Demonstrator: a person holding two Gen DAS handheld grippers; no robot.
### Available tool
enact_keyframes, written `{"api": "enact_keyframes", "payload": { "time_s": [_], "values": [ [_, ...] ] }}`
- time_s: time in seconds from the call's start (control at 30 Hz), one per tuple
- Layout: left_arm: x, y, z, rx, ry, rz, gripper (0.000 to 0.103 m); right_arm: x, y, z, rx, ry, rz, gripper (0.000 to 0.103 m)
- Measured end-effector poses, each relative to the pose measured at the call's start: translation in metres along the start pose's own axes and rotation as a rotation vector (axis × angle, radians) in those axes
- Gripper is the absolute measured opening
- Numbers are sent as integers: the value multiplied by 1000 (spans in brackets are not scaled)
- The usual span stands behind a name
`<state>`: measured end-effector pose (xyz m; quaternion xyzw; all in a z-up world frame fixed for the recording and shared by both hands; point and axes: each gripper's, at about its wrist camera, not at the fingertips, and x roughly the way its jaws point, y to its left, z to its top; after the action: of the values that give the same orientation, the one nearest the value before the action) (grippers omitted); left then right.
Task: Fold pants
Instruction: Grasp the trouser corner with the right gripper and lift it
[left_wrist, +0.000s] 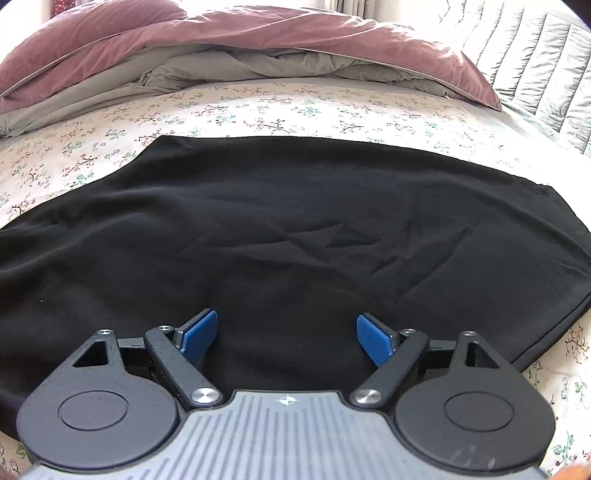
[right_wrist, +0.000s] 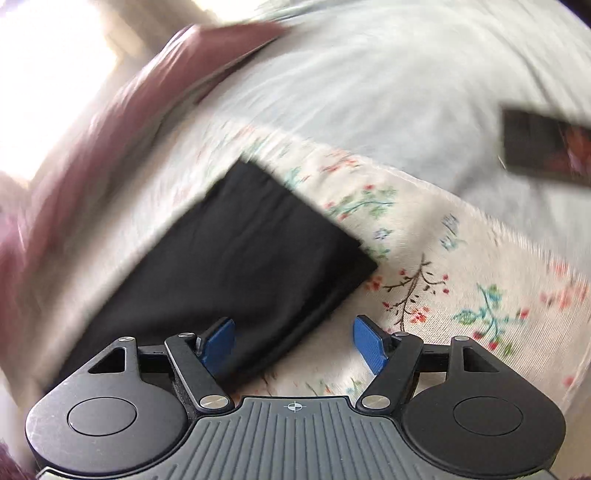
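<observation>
The right tool (right_wrist: 293, 341) hangs agape over the black pants' (right_wrist: 251, 251) corner on the floral sheet (right_wrist: 461, 266).

Black pants (left_wrist: 280, 229) (floral sheet (left_wrist: 258, 107))

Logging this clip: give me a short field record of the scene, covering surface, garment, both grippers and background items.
surface: floral-print bed sheet
garment: black fabric pants, spread flat on the sheet, lightly wrinkled, one end squared off
left gripper: jaws open, over the pants, holding nothing
right gripper: jaws open, over the near edge of the pants by that end, holding nothing
background: mauve duvet with grey underside; pale grey quilted cover; dark rectangular object, too blurred to identify
image quality: right wrist view motion-blurred
</observation>
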<state>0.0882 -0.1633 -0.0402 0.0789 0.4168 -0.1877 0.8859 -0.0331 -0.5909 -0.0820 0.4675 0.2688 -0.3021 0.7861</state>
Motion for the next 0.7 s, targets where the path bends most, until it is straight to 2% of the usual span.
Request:
{"api": "enact_keyframes", "payload": {
  "time_s": [0.1,0.2,0.3,0.4,0.47,0.57,0.7],
  "values": [
    [1,-1,1,-5,4,3,99,3,-8,-2,82,-11,31,73],
    [0,1,1,-11,6,-3,99,6,-2,0,65,-37,8,73],
    [-1,4,2,-17,11,-12,99,12,5,0,55,-62,-27,67],
    [-1,7,3,-28,18,-25,99,14,9,0,44,-88,-71,49],
    [-2,9,3,-32,21,-31,99,18,8,0,36,-99,-100,33],
    [-3,8,3,-24,25,-32,99,17,5,-1,73,-106,-98,13],
    [-3,7,2,-18,29,-36,101,10,-1,1,143,-126,-36,13]
  ]
}}
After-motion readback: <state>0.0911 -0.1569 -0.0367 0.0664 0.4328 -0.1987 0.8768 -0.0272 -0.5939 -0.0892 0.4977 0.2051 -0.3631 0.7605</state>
